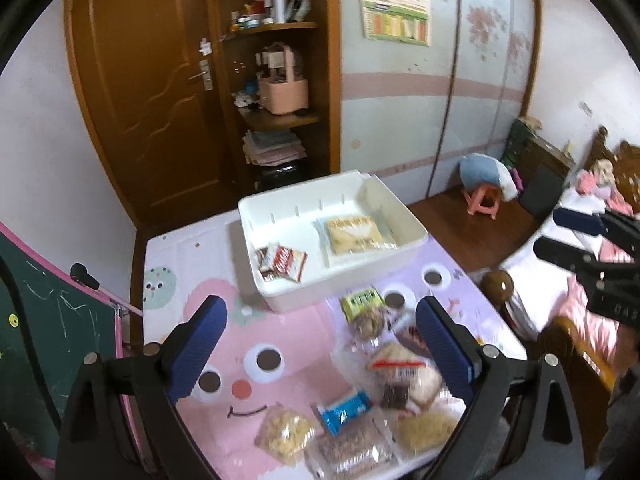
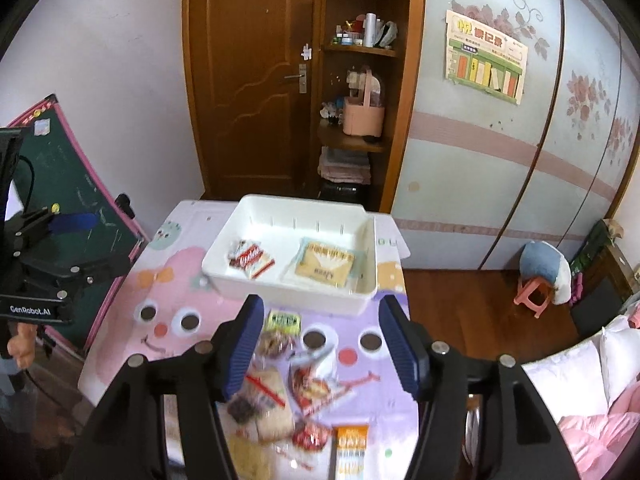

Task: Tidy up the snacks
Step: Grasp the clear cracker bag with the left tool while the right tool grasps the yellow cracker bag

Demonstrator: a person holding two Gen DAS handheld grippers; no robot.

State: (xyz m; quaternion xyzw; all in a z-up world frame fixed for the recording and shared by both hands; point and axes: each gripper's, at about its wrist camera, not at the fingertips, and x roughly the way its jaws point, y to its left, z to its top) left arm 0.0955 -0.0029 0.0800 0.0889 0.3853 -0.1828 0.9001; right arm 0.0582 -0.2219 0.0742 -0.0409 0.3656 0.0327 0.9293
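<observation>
The white bin (image 1: 400, 248) stood at the far edge of the worktop (image 1: 192, 248), with two packets already lying flat inside it: a red-and-white packet (image 1: 282, 262) toward its left end and a pale yellow packet (image 1: 354, 234) toward its right. Spread apart that way, they looked like the start of a sorted layout, each kind given its own part of the bin floor.

The rest of the snacks lay loose in a pile (image 1: 384, 380) toward the near right of the worktop, overlapping one another, so they were probably still waiting to be sorted. A green-labelled packet (image 2: 283, 320) sat at the far end of the pile, closest to the bin.

The left tongs (image 1: 320, 352) hung above the near half of the worktop with the jaws spread wide and nothing between them. The right tongs (image 2: 322, 340) were likewise parted and empty, poised over the pile. Both pointed down and forward toward the snacks and bin, which suits picking the next packet. Judging from this, most of the sorting remained.
</observation>
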